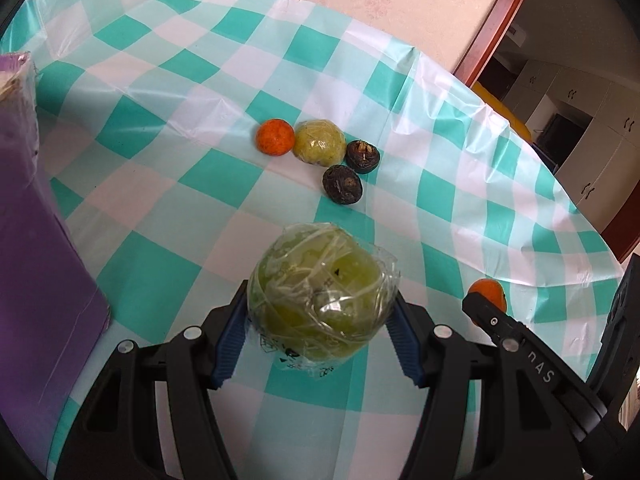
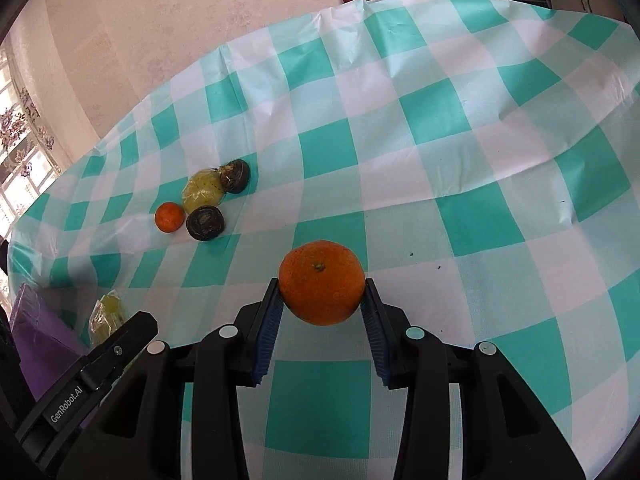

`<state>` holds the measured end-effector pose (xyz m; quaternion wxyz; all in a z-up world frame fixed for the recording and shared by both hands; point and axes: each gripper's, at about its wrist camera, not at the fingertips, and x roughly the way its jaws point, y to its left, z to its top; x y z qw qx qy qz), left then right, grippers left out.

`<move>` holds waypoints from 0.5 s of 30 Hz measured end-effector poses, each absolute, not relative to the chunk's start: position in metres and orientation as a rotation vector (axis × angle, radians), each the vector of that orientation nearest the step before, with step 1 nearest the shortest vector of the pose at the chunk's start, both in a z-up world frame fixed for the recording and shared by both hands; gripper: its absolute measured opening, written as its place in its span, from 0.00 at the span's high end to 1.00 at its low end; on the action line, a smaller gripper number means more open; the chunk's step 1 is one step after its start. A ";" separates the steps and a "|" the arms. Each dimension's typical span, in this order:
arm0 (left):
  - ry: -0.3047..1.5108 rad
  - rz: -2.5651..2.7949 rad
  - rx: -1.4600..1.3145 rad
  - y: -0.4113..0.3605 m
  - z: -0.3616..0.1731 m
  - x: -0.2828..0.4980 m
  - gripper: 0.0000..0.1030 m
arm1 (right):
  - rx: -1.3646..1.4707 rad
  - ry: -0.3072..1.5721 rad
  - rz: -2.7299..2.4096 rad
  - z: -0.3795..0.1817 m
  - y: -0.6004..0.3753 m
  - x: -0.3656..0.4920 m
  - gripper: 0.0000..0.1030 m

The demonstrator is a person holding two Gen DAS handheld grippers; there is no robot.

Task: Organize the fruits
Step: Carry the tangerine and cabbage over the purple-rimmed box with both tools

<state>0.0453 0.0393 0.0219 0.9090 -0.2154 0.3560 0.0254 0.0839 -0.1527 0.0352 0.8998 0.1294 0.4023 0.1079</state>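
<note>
My left gripper is shut on a green fruit wrapped in clear plastic, held above the checked tablecloth. My right gripper is shut on an orange, also above the cloth. This orange shows at the right edge of the left wrist view, and the wrapped green fruit shows at the left of the right wrist view. Farther off lies a cluster: a small orange, a wrapped yellow-green fruit and two dark brown fruits. The cluster also shows in the right wrist view.
A purple box stands at the left edge of the table, close to my left gripper. The green-and-white checked tablecloth covers the round table. A pink wall and a wooden door frame are behind the table.
</note>
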 end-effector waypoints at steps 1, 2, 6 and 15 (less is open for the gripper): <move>0.733 0.051 -0.444 0.040 0.022 0.037 0.38 | 0.262 0.830 0.225 0.036 -0.151 0.075 0.61; 0.731 0.049 -0.442 0.041 0.021 0.028 0.38 | 0.255 0.827 0.225 0.037 -0.150 0.067 0.61; 0.727 0.047 -0.422 0.044 0.021 -0.004 0.38 | 0.226 0.823 0.218 0.038 -0.147 0.036 0.61; 0.711 0.020 -0.382 0.048 0.022 -0.057 0.38 | 0.201 0.824 0.218 0.040 -0.151 -0.010 0.61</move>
